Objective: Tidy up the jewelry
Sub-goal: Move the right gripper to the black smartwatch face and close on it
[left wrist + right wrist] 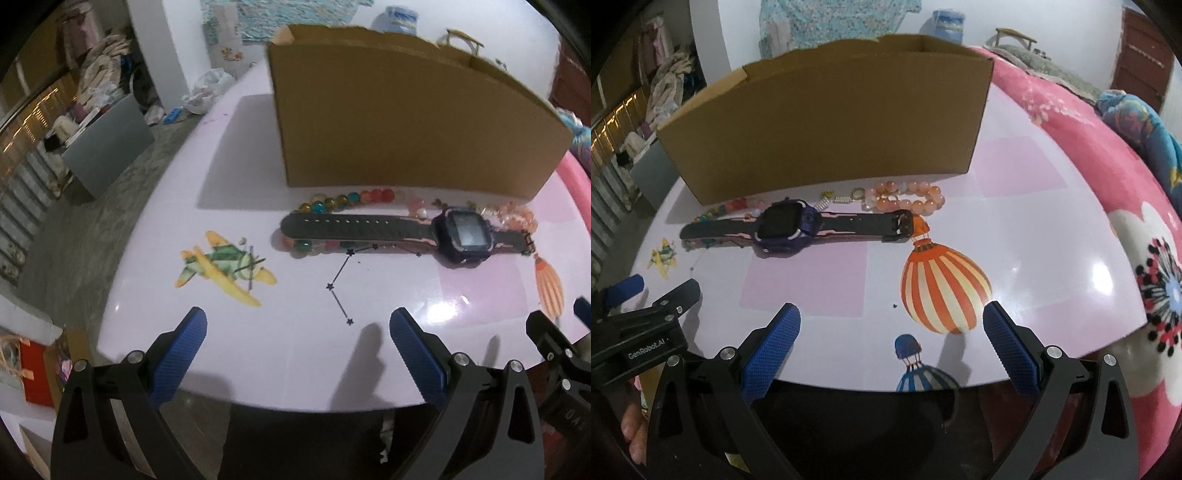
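We hold our left gripper (297, 325) and right gripper (892, 321) low at the frame bottom, above the table (1052, 258). Both are spread wide, holding nothing, well short of the watch (790, 227) at mid-frame.

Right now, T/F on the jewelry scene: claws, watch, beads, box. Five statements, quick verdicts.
1. Both claws are open and hold nothing: left claw, right claw. True.
2. The watch lies inside the cardboard box. False: it lies flat on the table, in front of the box.
3. The peach bead bracelet sits near the watch's buckle end. True.
4. The multicoloured bead string is held by the left claw. False: it lies on the table, partly under the watch strap.
5. The box lies on its side. False: it stands upright, top open.
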The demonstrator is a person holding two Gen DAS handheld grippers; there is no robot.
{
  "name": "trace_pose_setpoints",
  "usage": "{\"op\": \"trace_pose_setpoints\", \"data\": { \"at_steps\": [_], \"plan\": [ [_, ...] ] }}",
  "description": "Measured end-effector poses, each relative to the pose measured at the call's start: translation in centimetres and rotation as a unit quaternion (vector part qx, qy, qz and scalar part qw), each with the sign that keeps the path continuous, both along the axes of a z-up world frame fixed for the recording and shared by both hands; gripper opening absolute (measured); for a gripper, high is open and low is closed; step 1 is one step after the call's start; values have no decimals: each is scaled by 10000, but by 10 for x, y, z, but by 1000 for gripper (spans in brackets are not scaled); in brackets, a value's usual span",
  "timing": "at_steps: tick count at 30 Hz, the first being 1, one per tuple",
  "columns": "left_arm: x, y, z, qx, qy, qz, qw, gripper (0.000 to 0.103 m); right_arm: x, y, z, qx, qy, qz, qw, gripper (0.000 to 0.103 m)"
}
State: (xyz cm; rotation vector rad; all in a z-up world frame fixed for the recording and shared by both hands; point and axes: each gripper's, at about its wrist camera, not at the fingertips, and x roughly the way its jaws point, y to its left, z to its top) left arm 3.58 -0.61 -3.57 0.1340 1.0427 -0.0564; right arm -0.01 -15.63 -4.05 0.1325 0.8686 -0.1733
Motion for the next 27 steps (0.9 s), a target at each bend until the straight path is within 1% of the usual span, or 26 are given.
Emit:
{"op": "trace_pose_setpoints", "data": {
  "at_steps": [2, 7, 10, 15, 18, 21, 24, 27],
  "plan": [
    [4, -3, -5, 106, 17, -136, 9999, 97, 5, 0, -5, -32, 42, 38, 10000, 95],
    [7, -9, -4, 275, -188, -508, 9982, 97, 12, 2, -12, -197, 116, 199, 9995, 95],
    [12, -12, -4, 295, -143, -619, 9975, 97, 13, 0, -14, -172, 88, 271, 9994, 95],
    [23, -3, -5, 77, 126, -575, 9982, 98, 15, -2, -13, -151, 76, 355, 9992, 95],
    [30, 8, -7, -267, 356, -369, 9983, 99, 16, -4, -14, -146, 94, 425, 9989, 95],
    [30, 9, -8, -213, 235, -458, 9984, 99, 15, -4, -14, -167, 90, 485, 9986, 95],
    [30, 7, -6, -303, 271, -428, 9983, 99, 17, -6, -14, -176, 134, 571, 9981, 95],
    [32, 6, -7, -280, 245, -433, 9984, 99, 17, -5, -14, -194, 168, 700, 9972, 95]
  ]
}}
